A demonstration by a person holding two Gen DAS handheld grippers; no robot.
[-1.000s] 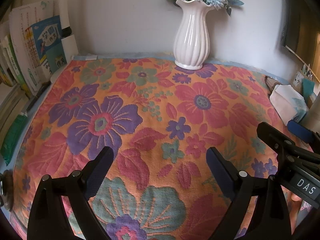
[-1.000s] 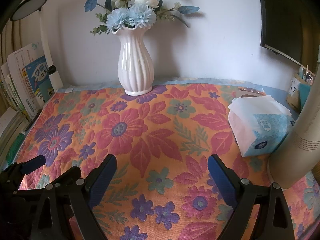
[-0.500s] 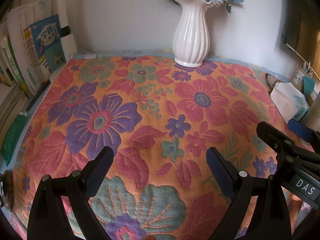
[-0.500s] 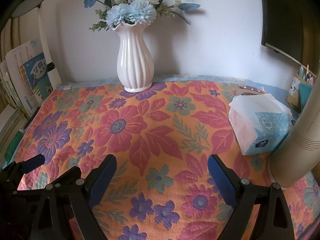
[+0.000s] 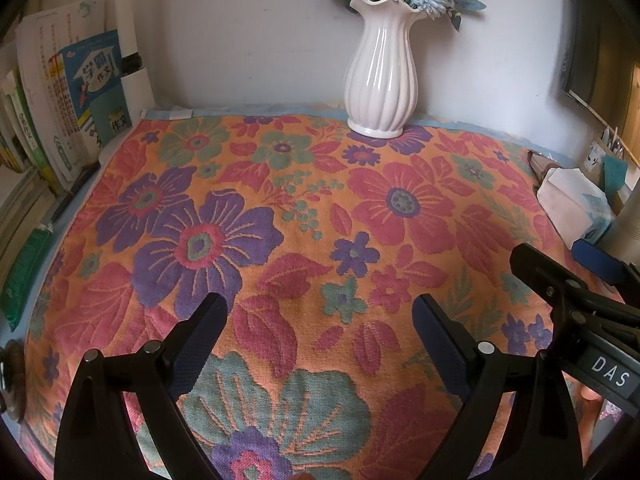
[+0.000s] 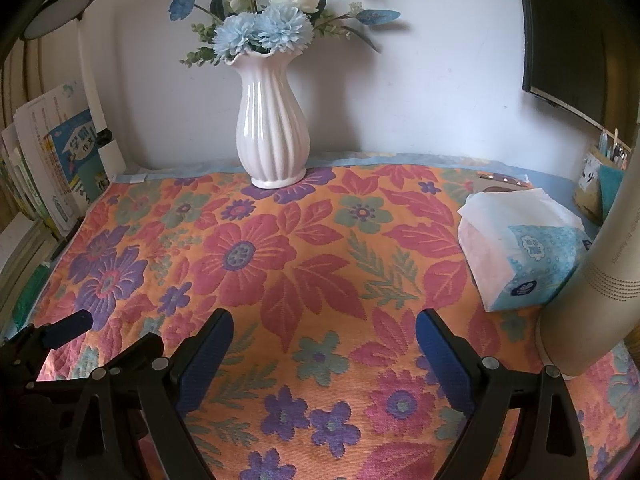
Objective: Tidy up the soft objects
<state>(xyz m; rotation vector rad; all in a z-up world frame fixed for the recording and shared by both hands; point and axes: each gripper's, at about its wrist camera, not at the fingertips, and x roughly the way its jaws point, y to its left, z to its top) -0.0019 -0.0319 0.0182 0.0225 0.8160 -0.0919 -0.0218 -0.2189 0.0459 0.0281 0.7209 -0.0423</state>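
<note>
Both grippers hover spread wide, grasping nothing. Starting leftmost, books (image 5: pixel 76 112) lean against the wall. Next, the left gripper (image 5: pixel 320 312) hangs over the flowered cloth (image 5: pixel 304 216), which lies flat across the table. Beyond stands a white vase (image 6: pixel 272 120). Rightward, the right gripper (image 6: pixel 324 328) floats over the cloth too, near a tissue pack (image 6: pixel 516 248).

A plain white wall (image 6: pixel 420 92) is backing the table (image 6: pixel 560 184), which is showing pale blue along its far edge. Books (image 5: pixel 68 112) are leaning at its left edge; a dark monitor (image 6: pixel 568 40) is hanging near its far right corner. Daylight is falling softly.
</note>
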